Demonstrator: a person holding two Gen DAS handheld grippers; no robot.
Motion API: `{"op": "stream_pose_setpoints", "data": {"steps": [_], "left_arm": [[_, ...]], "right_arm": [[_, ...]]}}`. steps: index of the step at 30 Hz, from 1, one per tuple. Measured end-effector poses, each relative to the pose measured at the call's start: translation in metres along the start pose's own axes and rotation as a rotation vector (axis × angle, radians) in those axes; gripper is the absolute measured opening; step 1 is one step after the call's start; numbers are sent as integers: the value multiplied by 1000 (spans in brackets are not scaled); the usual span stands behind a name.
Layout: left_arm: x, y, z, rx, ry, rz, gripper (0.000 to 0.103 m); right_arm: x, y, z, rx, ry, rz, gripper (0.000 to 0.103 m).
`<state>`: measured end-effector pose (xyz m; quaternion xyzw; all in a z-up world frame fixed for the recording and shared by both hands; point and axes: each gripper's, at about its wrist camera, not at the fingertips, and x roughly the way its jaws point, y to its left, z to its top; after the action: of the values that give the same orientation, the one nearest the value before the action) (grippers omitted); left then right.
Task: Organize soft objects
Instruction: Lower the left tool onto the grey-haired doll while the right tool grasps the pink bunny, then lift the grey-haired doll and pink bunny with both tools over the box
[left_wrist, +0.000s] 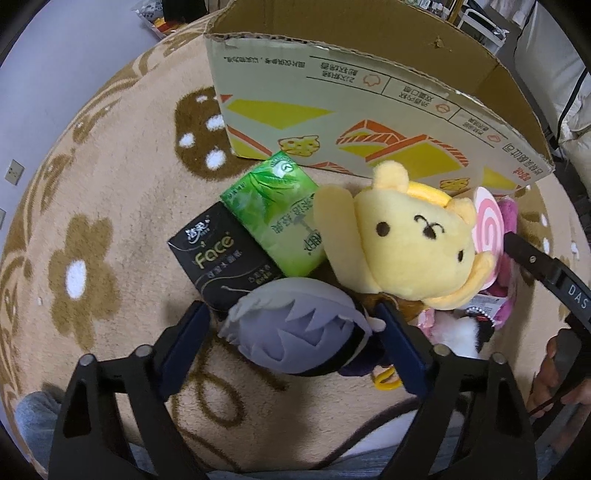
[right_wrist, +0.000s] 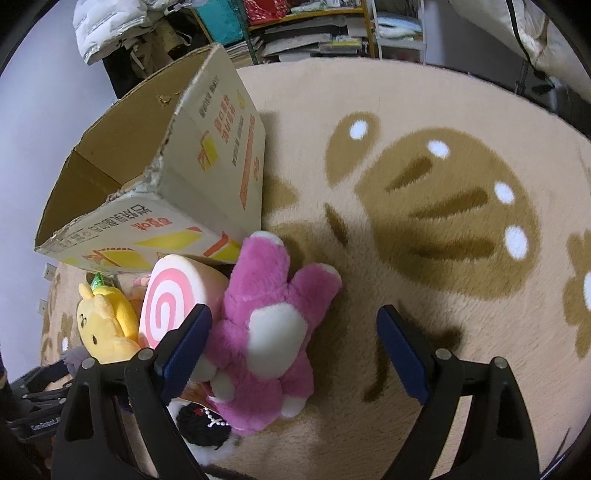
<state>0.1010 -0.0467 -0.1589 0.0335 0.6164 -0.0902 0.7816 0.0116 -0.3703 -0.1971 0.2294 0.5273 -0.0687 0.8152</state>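
Left wrist view: the left gripper (left_wrist: 295, 325) points down at the rug (left_wrist: 122, 192) with its jaws spread either side of a grey-haired plush doll (left_wrist: 295, 332); the right-hand pad seems to touch the doll while the other stands just clear, so nothing is clamped; beyond the doll lie a black tissue pack (left_wrist: 221, 262) and a green tissue pack (left_wrist: 273, 214), touching each other; a yellow bear plush (left_wrist: 413, 240) leans beside them; an open cardboard box (left_wrist: 332, 103) stands behind on the rug. Right wrist view: the right gripper (right_wrist: 295, 350) hangs with jaws wide apart and empty; a pink plush (right_wrist: 266, 332) lies just inside its left pad; a pink swirl cushion (right_wrist: 166, 306) rests between that plush and the bear, near the box's corner.
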Motion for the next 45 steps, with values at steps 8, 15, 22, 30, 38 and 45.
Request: {"op": "stream_pose_setpoints", "data": {"steps": [8,15,22,30,38,45], "left_arm": [[2,-5,-2,31,-19,6,68],[-2,-9,-4,59,-25,19,66],[-8,-13,-9,72,-39,39,66],[-29,-18,-18,69,-85,54,66],[-49,-20,-23,84,-152,84,66],[-73,-18,-23,81,-249,86,66]], "right_arm": [[9,-10,-4,48,37,66,95],[19,-14,-2,81,75,162,80],[18,-19,-2,120,95,248,58],[1,-10,-6,60,31,193,54],[-20,-6,-3,18,-56,139,49],[-42,0,-4,-22,-136,123,47]]}}
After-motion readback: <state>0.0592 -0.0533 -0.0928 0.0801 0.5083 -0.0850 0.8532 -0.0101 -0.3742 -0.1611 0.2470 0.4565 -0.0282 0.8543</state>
